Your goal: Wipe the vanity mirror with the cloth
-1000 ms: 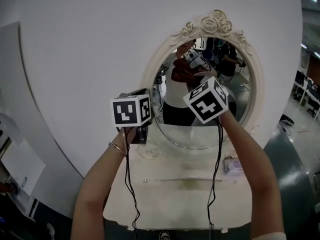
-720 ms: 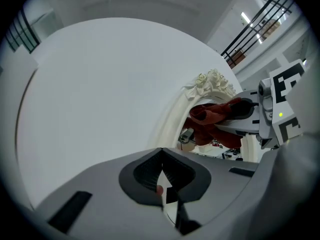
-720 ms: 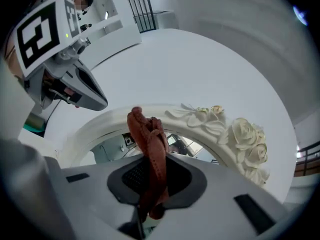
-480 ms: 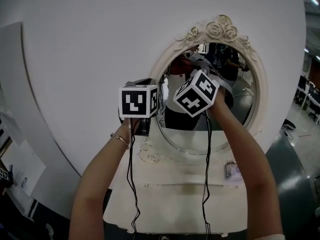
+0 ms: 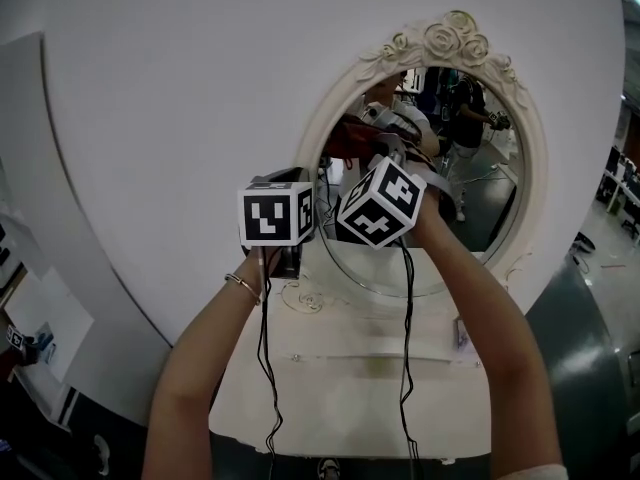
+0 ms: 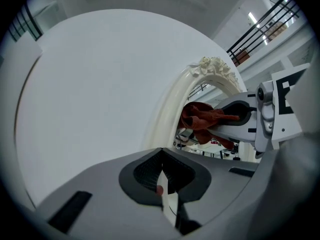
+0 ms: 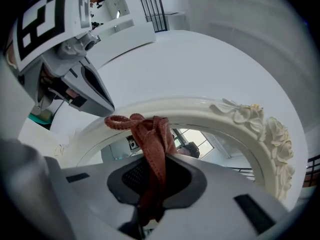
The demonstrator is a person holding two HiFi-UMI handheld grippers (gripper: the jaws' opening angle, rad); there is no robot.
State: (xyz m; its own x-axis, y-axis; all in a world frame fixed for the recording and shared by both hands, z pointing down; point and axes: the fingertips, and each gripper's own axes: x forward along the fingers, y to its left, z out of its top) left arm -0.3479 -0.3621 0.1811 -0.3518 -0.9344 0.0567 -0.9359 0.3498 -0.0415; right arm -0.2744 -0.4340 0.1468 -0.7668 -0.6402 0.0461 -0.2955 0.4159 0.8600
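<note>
The cloth, a reddish-brown rag, is clamped between the jaws of the right gripper, and its bunched end sticks out past the jaw tips. It is held up at the left part of the mirror, just beside the inner edge of the cream frame (whether it presses on the glass cannot be told). The frame is oval and is topped with moulded roses. The same rag is seen from the side in the left gripper view, with the right gripper's white body behind it.

The left gripper is held just left of the frame, near the right one, with its jaws brought together and nothing gripped between them. A bracelet is worn on the left wrist, and black cables hang down from both tools. Below the mirror a cream vanity table is seen. A large white rounded panel stands behind the mirror.
</note>
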